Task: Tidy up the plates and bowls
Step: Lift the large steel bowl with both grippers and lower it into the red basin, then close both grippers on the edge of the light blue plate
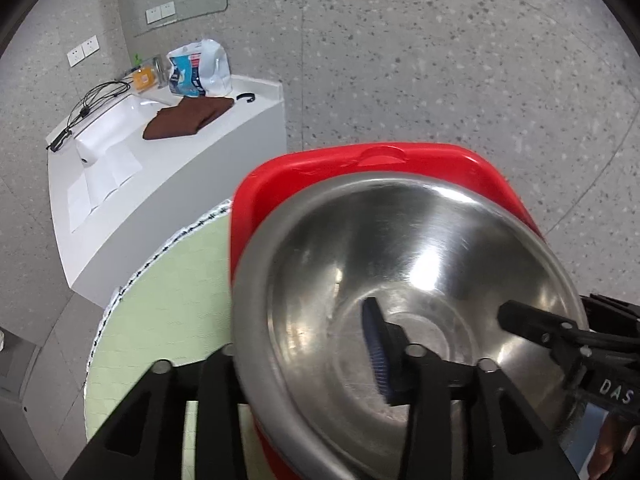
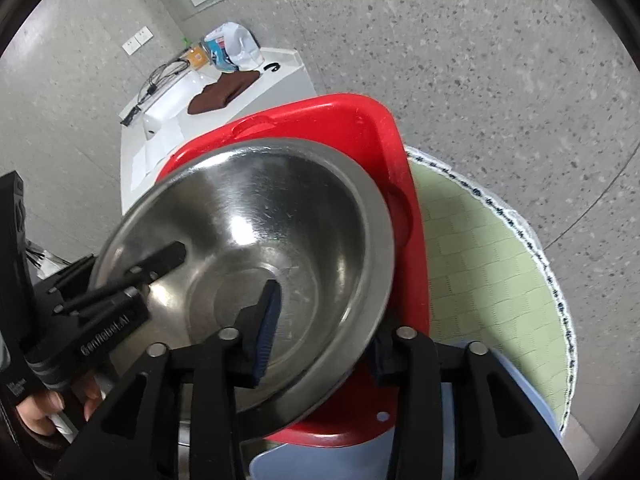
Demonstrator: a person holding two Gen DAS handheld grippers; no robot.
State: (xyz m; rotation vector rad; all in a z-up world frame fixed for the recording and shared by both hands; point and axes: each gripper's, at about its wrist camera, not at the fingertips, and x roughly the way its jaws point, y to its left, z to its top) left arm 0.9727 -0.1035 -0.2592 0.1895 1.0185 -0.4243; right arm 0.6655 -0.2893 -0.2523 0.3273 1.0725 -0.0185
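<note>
A large steel bowl (image 1: 420,280) is held tilted over a red square plastic basin (image 1: 320,168). My left gripper (image 1: 304,356) is shut on the bowl's left rim, one blue-padded finger (image 1: 378,356) inside the bowl and the other outside. My right gripper (image 2: 324,336) is shut on the bowl's right rim (image 2: 280,208), its blue-padded finger (image 2: 268,328) inside. The red basin (image 2: 360,128) sits behind and under the bowl. A blue plate or bowl (image 2: 480,420) lies under the basin at the lower right.
A round table with a green checked cloth (image 1: 168,300) (image 2: 480,260) holds the basin. A white cabinet (image 1: 160,184) behind carries a brown cloth (image 1: 188,118), a bag, cables and papers. Speckled grey floor surrounds it.
</note>
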